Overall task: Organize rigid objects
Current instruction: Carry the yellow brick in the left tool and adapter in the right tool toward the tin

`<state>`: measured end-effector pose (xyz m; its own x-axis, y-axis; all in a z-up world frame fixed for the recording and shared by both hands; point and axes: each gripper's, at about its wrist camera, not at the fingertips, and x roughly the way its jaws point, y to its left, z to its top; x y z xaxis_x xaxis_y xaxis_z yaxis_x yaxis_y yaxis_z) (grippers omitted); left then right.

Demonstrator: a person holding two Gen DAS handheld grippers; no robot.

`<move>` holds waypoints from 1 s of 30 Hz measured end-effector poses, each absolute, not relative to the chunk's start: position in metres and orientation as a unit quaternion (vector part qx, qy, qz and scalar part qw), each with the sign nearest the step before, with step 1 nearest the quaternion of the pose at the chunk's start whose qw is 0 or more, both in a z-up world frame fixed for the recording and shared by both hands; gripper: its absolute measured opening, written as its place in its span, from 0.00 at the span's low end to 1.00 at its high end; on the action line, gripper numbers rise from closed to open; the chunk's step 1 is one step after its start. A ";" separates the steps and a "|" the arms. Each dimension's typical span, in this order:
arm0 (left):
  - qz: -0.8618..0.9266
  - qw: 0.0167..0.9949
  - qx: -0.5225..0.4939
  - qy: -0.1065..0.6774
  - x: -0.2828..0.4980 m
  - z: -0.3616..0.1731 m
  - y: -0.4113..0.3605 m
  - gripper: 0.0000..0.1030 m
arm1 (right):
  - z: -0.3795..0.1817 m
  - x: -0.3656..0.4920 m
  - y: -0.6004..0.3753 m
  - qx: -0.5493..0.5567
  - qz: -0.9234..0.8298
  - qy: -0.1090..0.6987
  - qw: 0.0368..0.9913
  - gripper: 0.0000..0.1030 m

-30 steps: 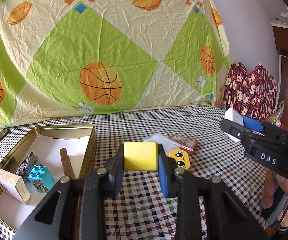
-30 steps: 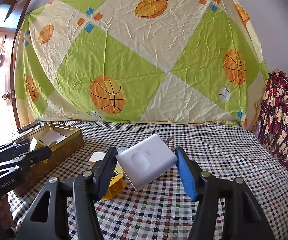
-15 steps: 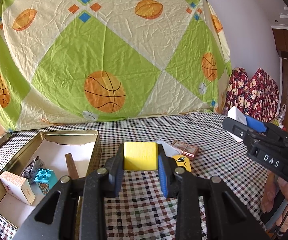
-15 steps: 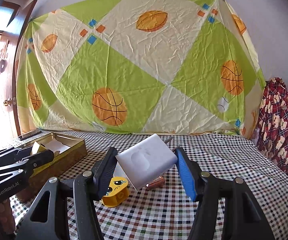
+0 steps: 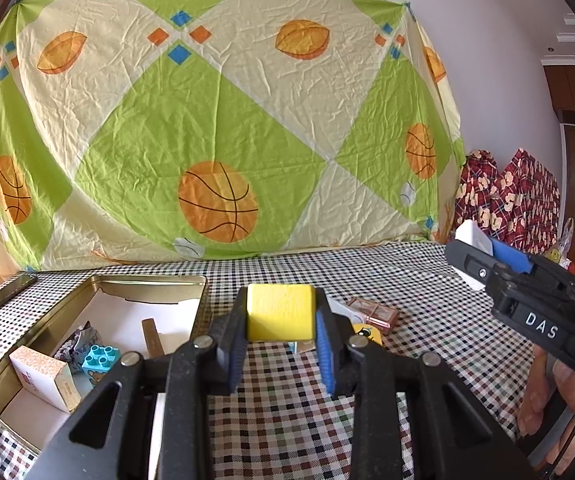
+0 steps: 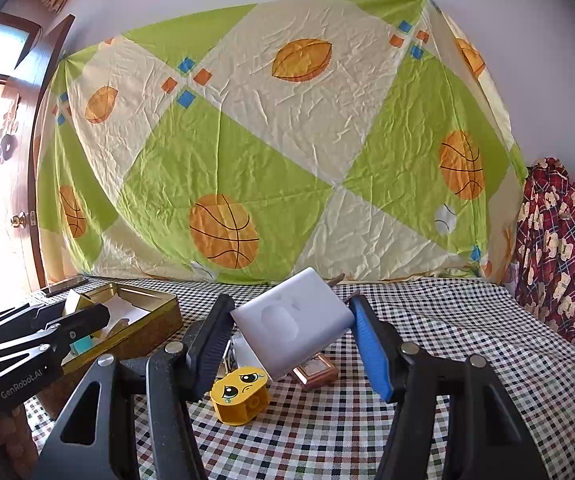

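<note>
Both tongs are rising clear of the counter [image 5: 427, 332] — left tongs [image 5: 280, 350] gripping the yellow block [image 5: 279, 311], right tongs [image 6: 291, 340] the white case [image 6: 293, 326], both heading for the tin [image 5: 99, 284].

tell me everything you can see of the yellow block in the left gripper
The yellow block is a plain, matte cube with softly rounded edges, maybe painted wood or plastic. It sits level and square, clamped on its two sides between the blue pads of the left gripper, held clear above the checked tablecloth. Nothing else touches it, and it bears no visible markings.
</note>
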<state>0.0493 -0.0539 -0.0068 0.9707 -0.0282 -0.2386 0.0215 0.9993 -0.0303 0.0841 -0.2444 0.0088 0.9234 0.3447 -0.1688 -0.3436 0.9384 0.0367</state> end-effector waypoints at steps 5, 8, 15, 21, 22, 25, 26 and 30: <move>-0.011 0.994 -0.010 0.108 0.044 -0.005 -0.055 0.28 | 0.009 0.081 -0.240 0.004 0.180 0.081 0.980 0.60; -0.010 0.995 -0.007 0.103 0.042 -0.004 -0.055 0.28 | 0.010 0.080 -0.237 0.005 0.183 0.077 0.980 0.60; -0.007 0.995 -0.007 0.098 0.039 -0.003 -0.053 0.28 | 0.010 0.079 -0.228 0.007 0.194 0.076 0.978 0.60; -0.003 0.995 -0.013 0.097 0.033 -0.002 -0.047 0.28 | 0.010 0.076 -0.219 0.002 0.203 0.073 0.976 0.60; -0.003 0.995 -0.013 0.096 0.033 -0.002 -0.046 0.28 | 0.010 0.075 -0.217 0.001 0.204 0.073 0.976 0.60; -0.002 0.995 -0.015 0.096 0.033 -0.002 -0.043 0.28 | 0.009 0.074 -0.214 0.001 0.208 0.074 0.975 0.60; -0.002 0.995 -0.016 0.096 0.032 -0.002 -0.042 0.28 | 0.009 0.074 -0.213 0.000 0.210 0.074 0.975 0.60; 0.001 0.995 -0.017 0.095 0.031 -0.001 -0.037 0.28 | 0.009 0.070 -0.208 -0.001 0.215 0.073 0.974 0.60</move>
